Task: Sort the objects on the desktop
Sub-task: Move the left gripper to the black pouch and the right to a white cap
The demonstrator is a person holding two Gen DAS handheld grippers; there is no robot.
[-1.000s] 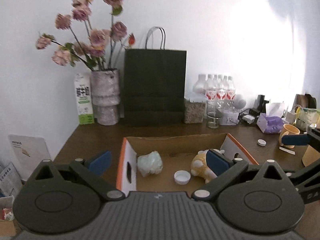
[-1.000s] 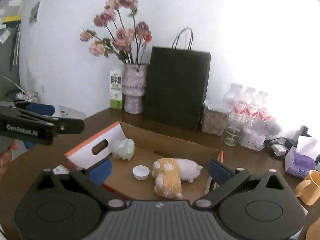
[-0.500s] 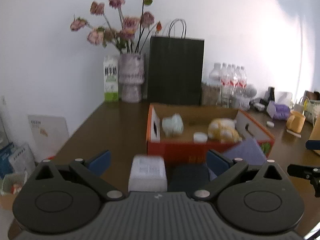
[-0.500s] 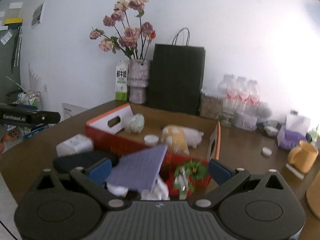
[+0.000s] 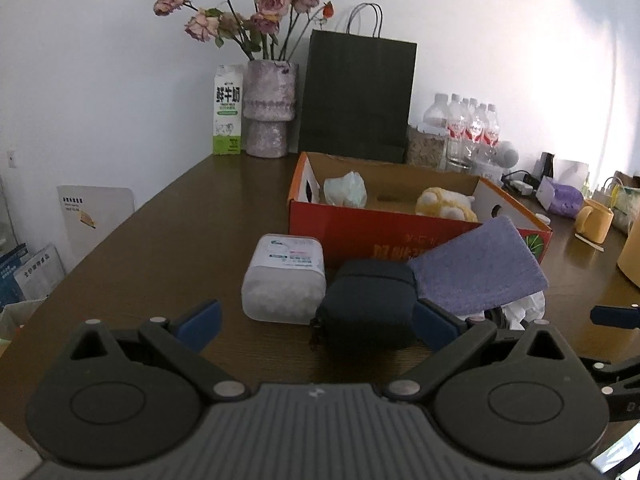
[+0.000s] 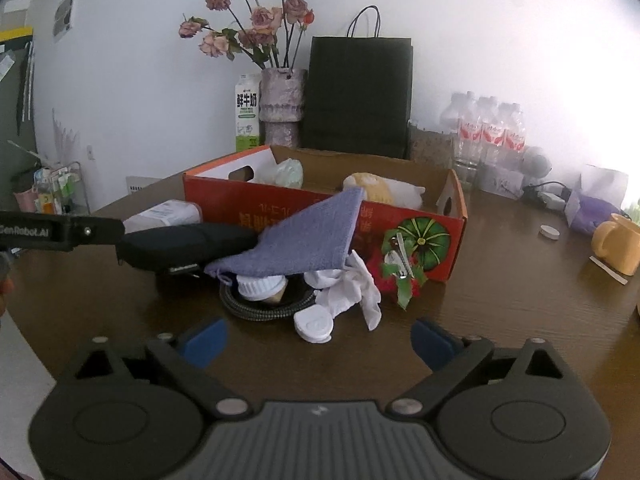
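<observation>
An orange cardboard box (image 5: 384, 227) (image 6: 304, 216) stands mid-table and holds a yellow plush toy (image 5: 444, 205) and a pale green wad (image 5: 346, 189). In front of it lie a white plastic tub (image 5: 286, 278), a black pouch (image 5: 370, 304) (image 6: 184, 242), a purple cloth (image 5: 476, 268) (image 6: 304, 240), a white sock (image 6: 348, 290), a white cap (image 6: 314, 324), a coiled cable (image 6: 260, 308) and a red-green ornament (image 6: 400, 276). My left gripper (image 5: 316, 322) is open and empty, just short of the tub and pouch. My right gripper (image 6: 320, 338) is open and empty, just short of the cap.
At the back stand a vase of dried roses (image 5: 268, 112), a milk carton (image 5: 228, 110), a black paper bag (image 5: 356, 96) and water bottles (image 5: 468, 132). A yellow mug (image 6: 616, 244) and a small white lid (image 6: 548, 233) sit on the right.
Both grippers have pulled back from over the box and lowered toward the table. The pile of items in front of the box has come into view. Both stay open.
</observation>
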